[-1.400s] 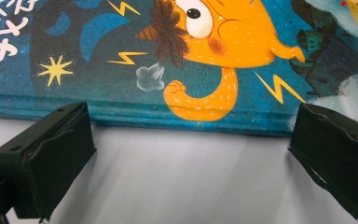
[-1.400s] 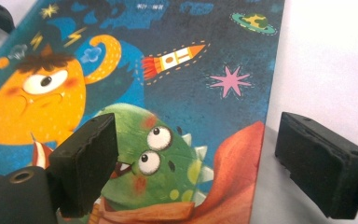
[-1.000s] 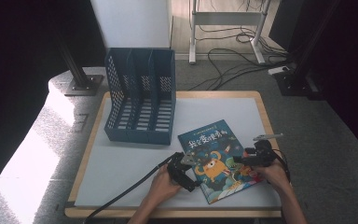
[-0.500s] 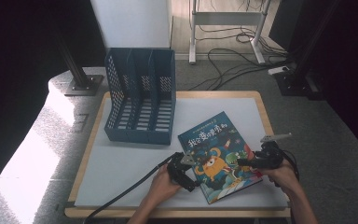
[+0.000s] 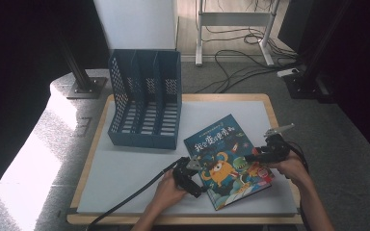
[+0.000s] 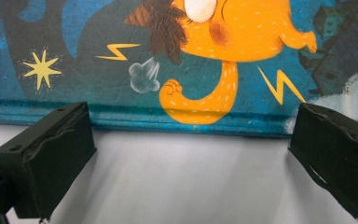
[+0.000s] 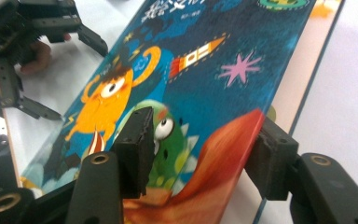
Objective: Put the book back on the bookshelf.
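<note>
Standing at the far left of the white table point(image 5: 125, 178), a blue file rack point(image 5: 144, 103) rests upright with three compartments open toward the camera; its front wall sits well apart from both grippers. Just right of the rack lies a picture book point(image 5: 227, 159) with a dark blue cover, an orange cartoon creature and a rocket. It lies on the near right part of the table, turned at an angle so that one corner points toward the rack.

At the book's near left edge is the left gripper point(image 5: 191, 174), held in the person's left hand point(image 5: 166, 190), with a thick black cable trailing off toward the table's front left corner. In the left gripper view its two black jaws stand wide apart, resting low over the white surface, and the book's edge point(image 6: 177, 119) runs across just beyond their tips; nothing lies between them.

At the book's right edge is the right gripper point(image 5: 265, 153), held in the person's right hand point(image 5: 291, 166). In the right gripper view one jaw lies over the cover point(image 7: 205, 93) and the other sits under the lifted red-orange edge, so this gripper point(image 7: 200, 149) straddles that edge, which is raised off the table. Whether the jaws press firmly on the cover cannot be told. The left gripper point(image 7: 32, 51) shows farther off at the upper left.
</note>
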Action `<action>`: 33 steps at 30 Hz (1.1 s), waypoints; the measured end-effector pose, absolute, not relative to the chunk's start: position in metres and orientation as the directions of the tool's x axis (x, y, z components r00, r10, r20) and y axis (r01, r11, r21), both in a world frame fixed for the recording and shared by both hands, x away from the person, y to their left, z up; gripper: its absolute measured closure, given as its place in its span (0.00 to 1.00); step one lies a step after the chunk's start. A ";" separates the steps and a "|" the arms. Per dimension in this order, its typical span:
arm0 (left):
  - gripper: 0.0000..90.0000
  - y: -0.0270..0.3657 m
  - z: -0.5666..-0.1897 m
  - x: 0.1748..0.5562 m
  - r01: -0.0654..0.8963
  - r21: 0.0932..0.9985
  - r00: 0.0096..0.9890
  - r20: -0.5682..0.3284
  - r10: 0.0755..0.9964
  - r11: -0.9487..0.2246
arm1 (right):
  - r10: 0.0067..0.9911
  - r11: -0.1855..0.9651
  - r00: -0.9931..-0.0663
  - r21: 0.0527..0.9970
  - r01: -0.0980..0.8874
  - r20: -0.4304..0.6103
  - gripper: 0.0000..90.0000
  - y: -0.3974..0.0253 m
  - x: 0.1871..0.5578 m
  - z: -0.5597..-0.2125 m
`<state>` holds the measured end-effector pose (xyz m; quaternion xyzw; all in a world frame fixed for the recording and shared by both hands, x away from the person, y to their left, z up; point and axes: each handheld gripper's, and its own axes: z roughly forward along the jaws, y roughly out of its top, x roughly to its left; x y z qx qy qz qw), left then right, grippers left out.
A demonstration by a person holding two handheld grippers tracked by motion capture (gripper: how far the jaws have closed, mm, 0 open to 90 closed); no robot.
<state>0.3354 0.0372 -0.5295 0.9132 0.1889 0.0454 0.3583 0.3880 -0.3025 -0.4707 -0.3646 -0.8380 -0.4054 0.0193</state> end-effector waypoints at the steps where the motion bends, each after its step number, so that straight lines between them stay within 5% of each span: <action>1: 0.00 0.037 -0.530 0.335 0.312 0.672 0.924 -0.052 0.378 -0.672 | 0.595 0.403 -0.733 0.666 0.628 0.331 0.52 -0.301 0.390 -0.469; 8: 0.00 0.037 -0.529 0.335 0.305 0.668 0.926 -0.041 0.375 -0.679 | 0.575 0.421 -0.749 0.666 0.616 0.329 0.55 -0.297 0.396 -0.464; 18: 0.00 0.037 -0.529 0.335 0.308 0.665 0.925 -0.040 0.379 -0.680 | 0.470 0.336 -0.826 0.803 0.493 0.310 0.70 -0.305 0.382 -0.453; 33: 0.00 0.042 -0.529 0.340 0.350 0.683 0.920 -0.120 0.374 -0.641 | 0.455 0.337 -0.865 0.859 0.385 0.209 0.70 -0.306 0.366 -0.445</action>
